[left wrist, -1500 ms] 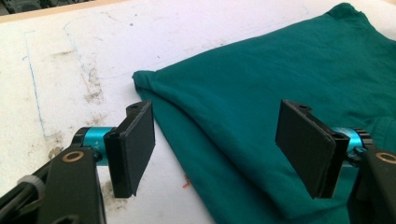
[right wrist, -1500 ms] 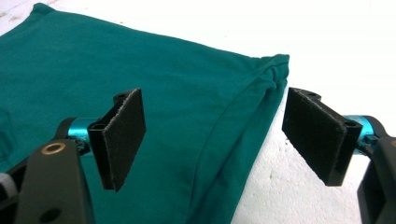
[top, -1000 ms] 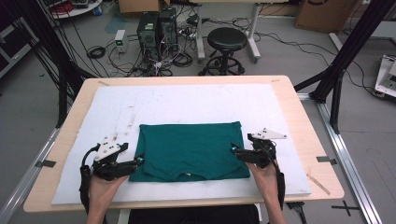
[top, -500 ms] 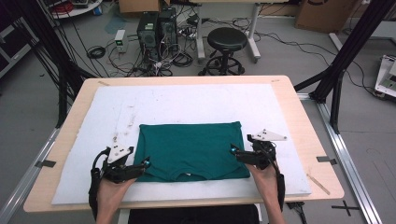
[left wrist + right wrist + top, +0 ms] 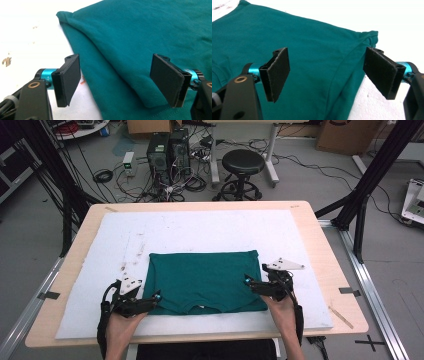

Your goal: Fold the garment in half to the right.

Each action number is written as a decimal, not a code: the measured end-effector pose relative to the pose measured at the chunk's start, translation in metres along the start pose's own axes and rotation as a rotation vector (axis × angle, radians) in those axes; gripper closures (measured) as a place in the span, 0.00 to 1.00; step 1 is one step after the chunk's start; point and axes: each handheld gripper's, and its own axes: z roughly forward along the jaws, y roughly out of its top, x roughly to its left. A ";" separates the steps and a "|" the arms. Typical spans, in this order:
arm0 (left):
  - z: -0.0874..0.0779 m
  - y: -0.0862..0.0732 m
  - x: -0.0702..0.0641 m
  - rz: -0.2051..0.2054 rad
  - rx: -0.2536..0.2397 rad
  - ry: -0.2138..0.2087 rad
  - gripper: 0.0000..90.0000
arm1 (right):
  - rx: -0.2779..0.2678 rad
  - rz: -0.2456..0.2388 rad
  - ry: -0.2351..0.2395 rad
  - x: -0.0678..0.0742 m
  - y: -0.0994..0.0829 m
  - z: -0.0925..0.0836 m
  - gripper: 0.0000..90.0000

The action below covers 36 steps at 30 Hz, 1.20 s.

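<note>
Garment under handling: a dark teal, soft knit T-shirt (image 5: 204, 281), folded to a compact rectangle. It lies flat on the white foam sheet (image 5: 200, 232) that covers the light wooden worktop (image 5: 327, 252), nearer the person's edge and roughly centred between the two hands. The neckline faces the person.

Work done, as judged from the lay of the cloth: both sides appear already turned inward. The left gripper view shows a doubled layer with a folded edge (image 5: 105, 62) running diagonally over the lower cloth; the right gripper view shows a matching folded side edge (image 5: 352, 65). The outline in the high view is straight-sided, with no sleeve projecting.

Left tongs (image 5: 150, 301): at the near left corner of the shirt. The jaws have just been opening and now stand wide apart in the left gripper view, with the folded edge lying in the gap below them, unclamped.

Right tongs (image 5: 252, 282): at the right side edge, jaws likewise wide apart, straddling the fold without pressing on it.

Work left, in my judgement: the crosswise fold, near edge carried to far edge or the reverse, has not been made; the shirt is at full folded length. Neither corner is gripped, so a fresh grasp at both sides is needed first.
</note>
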 end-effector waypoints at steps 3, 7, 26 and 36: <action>0.003 -0.001 -0.003 -0.006 0.018 -0.001 0.27 | 0.003 -0.007 0.008 0.002 0.002 0.003 0.24; 0.008 -0.005 -0.009 0.005 0.060 0.027 0.27 | 0.008 -0.017 0.018 0.005 0.005 0.006 0.24; 0.002 -0.020 -0.009 -0.064 0.079 0.008 0.34 | 0.016 -0.059 0.084 0.023 0.032 0.026 0.24; 0.000 -0.022 -0.011 -0.059 0.065 -0.003 0.42 | 0.058 -0.121 0.130 0.044 0.055 0.048 0.24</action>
